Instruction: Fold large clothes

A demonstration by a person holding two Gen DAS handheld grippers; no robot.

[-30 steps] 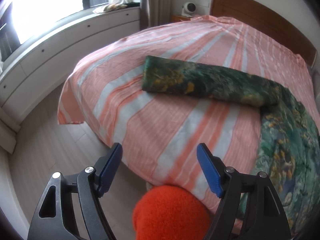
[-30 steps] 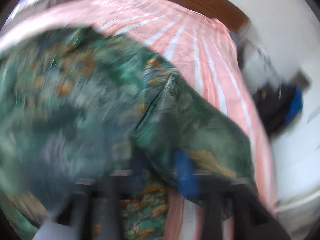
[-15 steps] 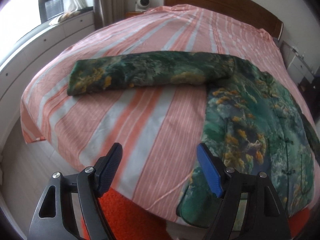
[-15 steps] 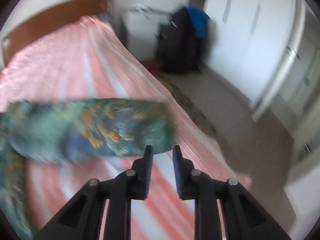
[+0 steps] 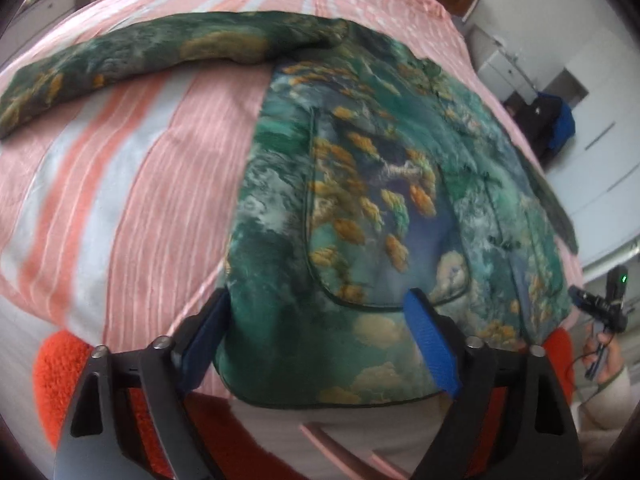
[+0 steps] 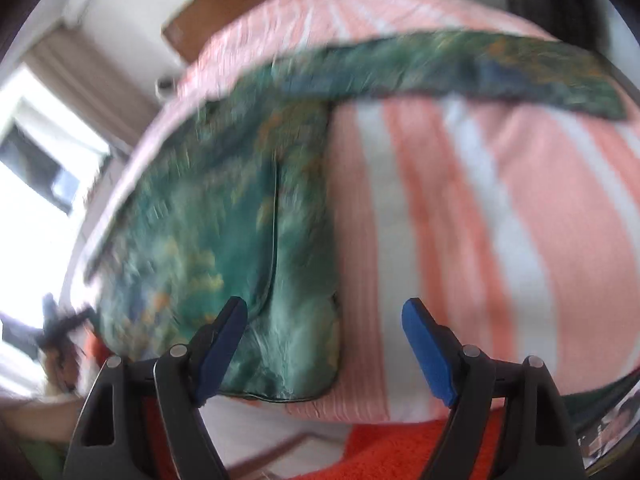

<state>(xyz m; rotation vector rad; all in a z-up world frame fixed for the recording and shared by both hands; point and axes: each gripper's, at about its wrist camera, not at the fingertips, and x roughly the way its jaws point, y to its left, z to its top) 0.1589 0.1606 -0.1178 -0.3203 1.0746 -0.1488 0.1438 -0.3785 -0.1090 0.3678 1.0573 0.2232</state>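
Note:
A large green jacket printed with yellow-orange patches lies flat on the striped pink bed sheet, one sleeve stretched out to the left. My left gripper hangs over the hem's near-left corner. Its jaws are closing a little, the fabric lies between them, and the pads do not press on it. In the blurred right wrist view the jacket fills the left and its other sleeve runs right. My right gripper is opening wide over the hem's near-right corner and grips nothing.
An orange rug lies on the floor below the bed's near edge. A hand with the other gripper shows at the right edge. A dark bag and white cabinets stand past the bed. A bright window lies to the left.
The left gripper swung from the bed's left side down to the jacket's hem. The right gripper let go of the sleeve, opened wide and swept to the hem's right corner.

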